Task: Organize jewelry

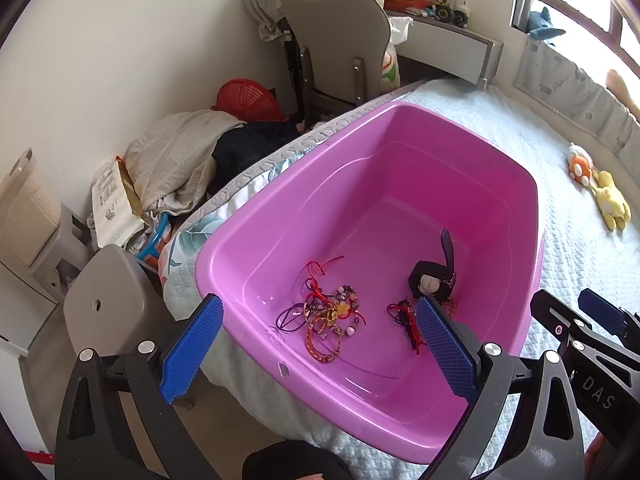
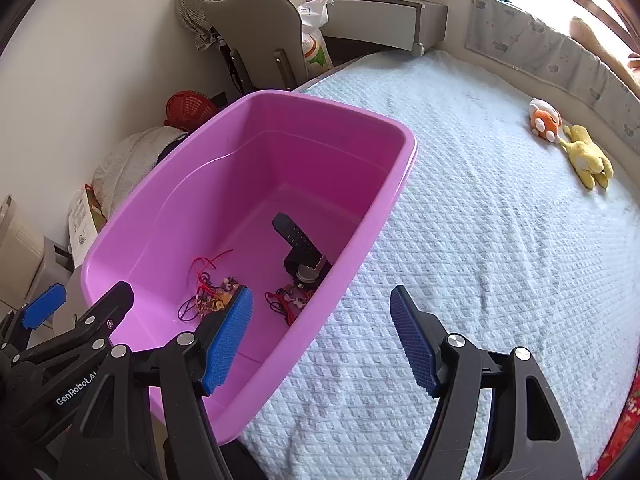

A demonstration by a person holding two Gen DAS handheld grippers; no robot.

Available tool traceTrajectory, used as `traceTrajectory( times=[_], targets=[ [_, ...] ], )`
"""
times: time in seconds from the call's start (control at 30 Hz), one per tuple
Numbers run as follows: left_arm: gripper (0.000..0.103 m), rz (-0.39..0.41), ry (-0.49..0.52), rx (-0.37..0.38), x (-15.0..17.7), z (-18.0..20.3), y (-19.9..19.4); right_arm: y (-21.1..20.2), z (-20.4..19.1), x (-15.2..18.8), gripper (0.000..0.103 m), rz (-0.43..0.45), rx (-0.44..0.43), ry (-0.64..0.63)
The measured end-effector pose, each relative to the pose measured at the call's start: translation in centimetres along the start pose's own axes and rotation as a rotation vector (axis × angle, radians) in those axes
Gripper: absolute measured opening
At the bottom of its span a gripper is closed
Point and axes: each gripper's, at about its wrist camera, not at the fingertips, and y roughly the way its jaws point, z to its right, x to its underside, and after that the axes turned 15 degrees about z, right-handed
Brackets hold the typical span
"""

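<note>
A pink plastic tub [image 1: 480, 168] stands on the bed; it also shows in the right wrist view [image 2: 360, 120]. On its floor lie a tangle of beaded and woven bracelets with red cords [image 1: 332, 316] [image 2: 212, 296], a smaller red-cord bunch [image 1: 404, 316] [image 2: 286, 300], and a black watch [image 1: 434, 276] [image 2: 300, 252]. My left gripper [image 1: 316, 312] is open above the tub's near edge, empty. My right gripper [image 2: 320, 300] is open and empty, straddling the tub's right rim. Each gripper shows in the other's view [image 1: 592, 320] [image 2: 76, 308].
The white quilted bed [image 2: 480, 240] stretches to the right, with an orange plush [image 2: 542, 118] and a yellow plush [image 2: 586, 158] at its far side. Left of the bed are a grey chair [image 1: 340, 40], a red basket [image 1: 246, 98], piled clothes [image 1: 180, 160] and a grey stool [image 1: 108, 300].
</note>
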Motion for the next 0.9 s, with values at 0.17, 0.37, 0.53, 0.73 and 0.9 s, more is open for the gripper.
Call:
traceTrajectory(
  times=[0.17, 0.37, 0.53, 0.73, 0.9],
  targets=[
    [0.095, 0.000, 0.001, 0.000, 0.03, 0.01, -0.02, -0.02, -0.05, 0.01, 0.068, -0.002, 0.000, 0.002],
    [0.095, -0.004, 0.001, -0.001, 0.04, -0.05, 0.07, -0.03, -0.15, 0.14, 0.068, -0.004, 0.003, -0.003],
    [0.095, -0.004, 0.000, -0.001, 0.09, -0.10, 0.11, -0.08, -0.14, 0.26, 0.068, -0.001, 0.006, -0.008],
    [0.095, -0.006, 0.002, -0.006, 0.14, -0.22, 0.13, 0.03, -0.15, 0.32, 0.068, 0.000, 0.018, -0.013],
    [0.096, -0.004, 0.002, -0.008, 0.16, -0.24, 0.18, 0.00, -0.15, 0.35, 0.068, 0.001, 0.020, -0.014]
  ],
)
